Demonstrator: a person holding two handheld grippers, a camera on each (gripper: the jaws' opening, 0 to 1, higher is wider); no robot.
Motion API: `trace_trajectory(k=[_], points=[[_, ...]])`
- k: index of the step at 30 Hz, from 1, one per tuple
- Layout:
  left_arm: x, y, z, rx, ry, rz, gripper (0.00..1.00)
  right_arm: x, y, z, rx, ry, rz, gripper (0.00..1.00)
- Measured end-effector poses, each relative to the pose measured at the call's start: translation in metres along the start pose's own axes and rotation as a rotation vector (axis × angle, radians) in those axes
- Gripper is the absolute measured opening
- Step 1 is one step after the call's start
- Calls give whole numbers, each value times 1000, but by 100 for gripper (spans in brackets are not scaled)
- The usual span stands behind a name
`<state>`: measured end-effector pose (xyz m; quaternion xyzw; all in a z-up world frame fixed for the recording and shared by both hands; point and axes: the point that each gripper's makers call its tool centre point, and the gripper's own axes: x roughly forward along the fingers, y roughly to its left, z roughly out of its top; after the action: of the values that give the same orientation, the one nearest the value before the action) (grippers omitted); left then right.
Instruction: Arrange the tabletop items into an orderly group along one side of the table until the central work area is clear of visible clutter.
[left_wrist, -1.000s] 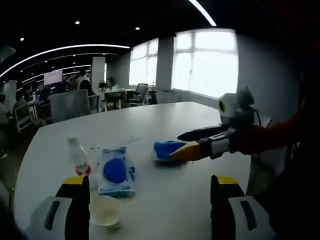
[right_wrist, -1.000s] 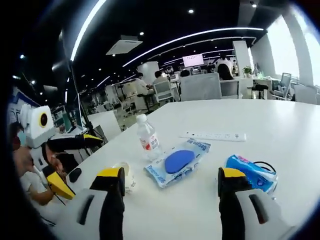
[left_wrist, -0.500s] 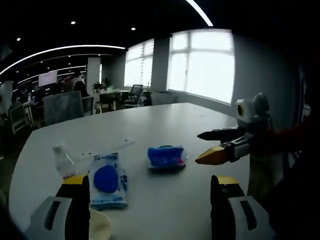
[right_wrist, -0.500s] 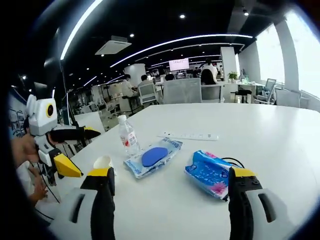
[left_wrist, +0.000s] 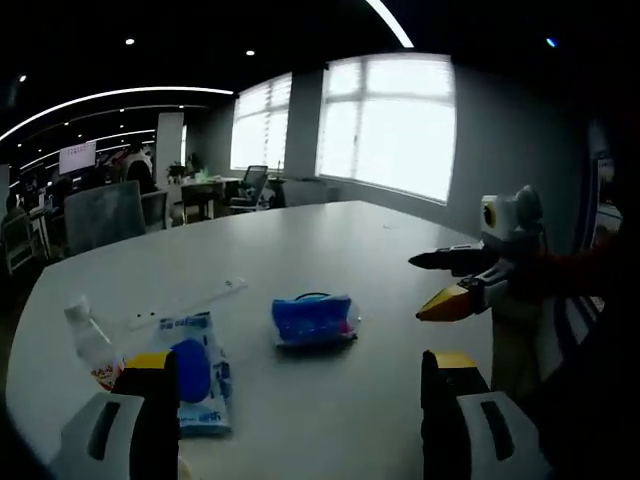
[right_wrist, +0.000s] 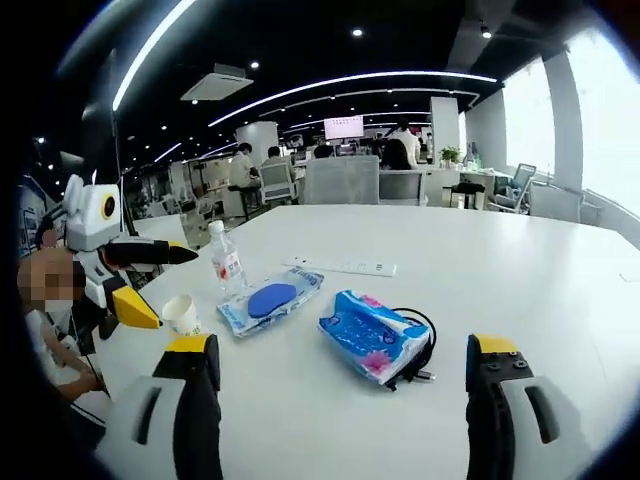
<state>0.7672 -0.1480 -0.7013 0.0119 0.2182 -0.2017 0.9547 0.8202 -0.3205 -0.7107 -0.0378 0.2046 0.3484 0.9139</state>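
Note:
On the white table (left_wrist: 330, 240) lie a blue tissue pack (left_wrist: 313, 320), a wipes pack with a blue lid (left_wrist: 190, 370), a small water bottle (left_wrist: 92, 345) and a white power strip (left_wrist: 190, 303). My left gripper (left_wrist: 300, 362) is open and empty, short of the items. My right gripper (left_wrist: 416, 289) hangs open to the right of the tissue pack, apart from it. The right gripper view has the tissue pack (right_wrist: 368, 332) with a black cable (right_wrist: 420, 335) beside it. Further left are the wipes pack (right_wrist: 268, 300), bottle (right_wrist: 226, 262), paper cup (right_wrist: 181, 313), power strip (right_wrist: 340, 267) and open left gripper (right_wrist: 176, 288). My right gripper (right_wrist: 340, 348) is open.
Bare tabletop (right_wrist: 520, 270) stretches to the right of the items and beyond them. A grey chair (right_wrist: 340, 180) stands at the table's far edge. More desks and seated people fill the office behind. Bright windows (left_wrist: 385, 125) line one wall.
My right gripper has drawn back from the tissue pack, which stays on the table. Both views have pulled away from the items.

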Motion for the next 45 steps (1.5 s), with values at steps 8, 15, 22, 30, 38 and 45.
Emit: trace_trajectory(k=[8, 15, 22, 30, 38, 45], points=[[21, -4, 17, 18, -9, -25, 100, 1, -15, 5, 17, -5, -28, 99], [40, -4, 19, 10, -7, -45, 100, 5, -25, 8, 21, -4, -37, 98], [58, -7, 22, -9, -5, -69, 98, 14, -37, 1, 51, 37, -42, 85], [80, -13, 31, -3, 9, -104, 91, 27, -53, 1, 40, 71, -31, 75], [106, -11, 36, 16, 15, -119, 81, 43, -69, -1, -4, 106, -17, 62], [131, -6, 28, -26, 20, -116, 71, 55, -70, -14, 12, 147, -13, 54]])
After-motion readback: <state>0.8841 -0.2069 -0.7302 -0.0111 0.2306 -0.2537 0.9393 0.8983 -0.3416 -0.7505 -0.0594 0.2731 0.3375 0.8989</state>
